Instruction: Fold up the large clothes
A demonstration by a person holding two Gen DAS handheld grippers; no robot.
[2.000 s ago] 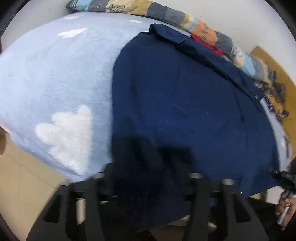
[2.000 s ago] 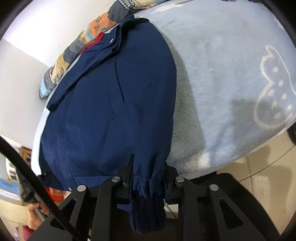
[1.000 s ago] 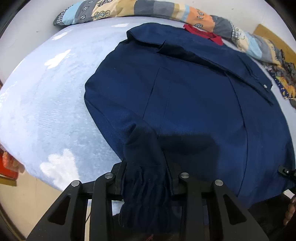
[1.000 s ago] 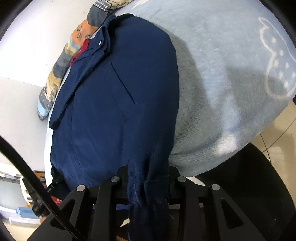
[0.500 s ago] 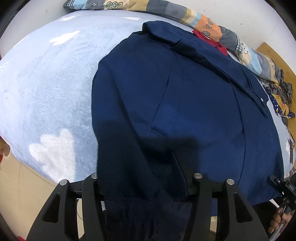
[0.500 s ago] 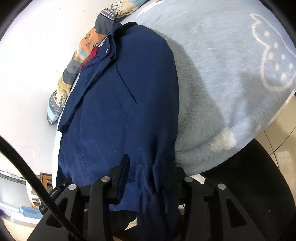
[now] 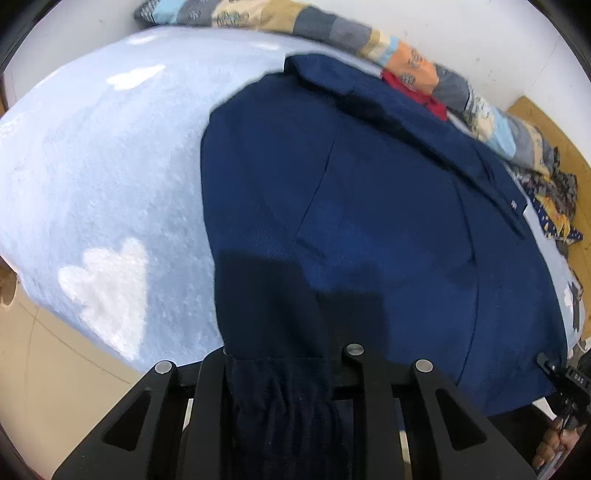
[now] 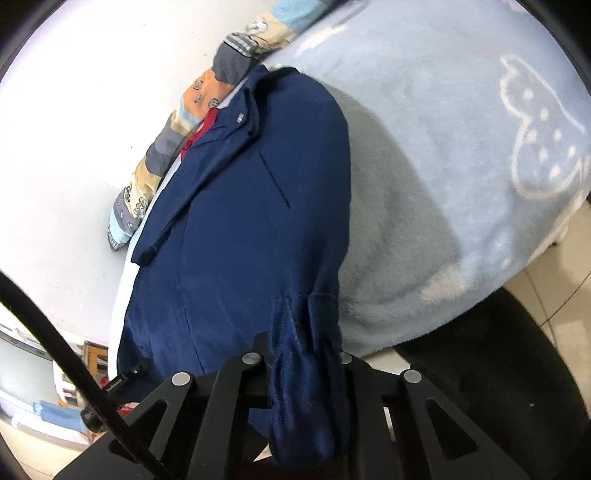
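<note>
While the left wrist view looks along the left gripper (image 7: 279,363), its jaws are pinching a ribbed cuff (image 7: 280,402) of the navy jacket (image 7: 369,206), and the sleeve (image 7: 258,295) runs straight away from the fingers toward the collar (image 7: 354,86). Relative to that collar, the cuff lies at the near end of the garment's long axis, hanging off the edge of the light blue fleece blanket (image 7: 92,177) on which the jacket is spread. The jacket body sits to the right of this sleeve, so I judge the coming fold must carry the cuff inward and toward the collar. A patchwork quilt (image 7: 332,31) lies just beyond the collar against the wall.

From the right wrist view, the right gripper (image 8: 301,360) is likewise clamped on the other cuff (image 8: 306,387), bunched between its fingers. Here the sleeve (image 8: 325,221) follows the jacket's outer edge up toward the collar (image 8: 258,96), with the jacket body to its left and bare blanket (image 8: 461,147) to its right. Both cuffs sit equally far from the collar, so each hand seems placed for its own side, folding mirror-wise.
</note>
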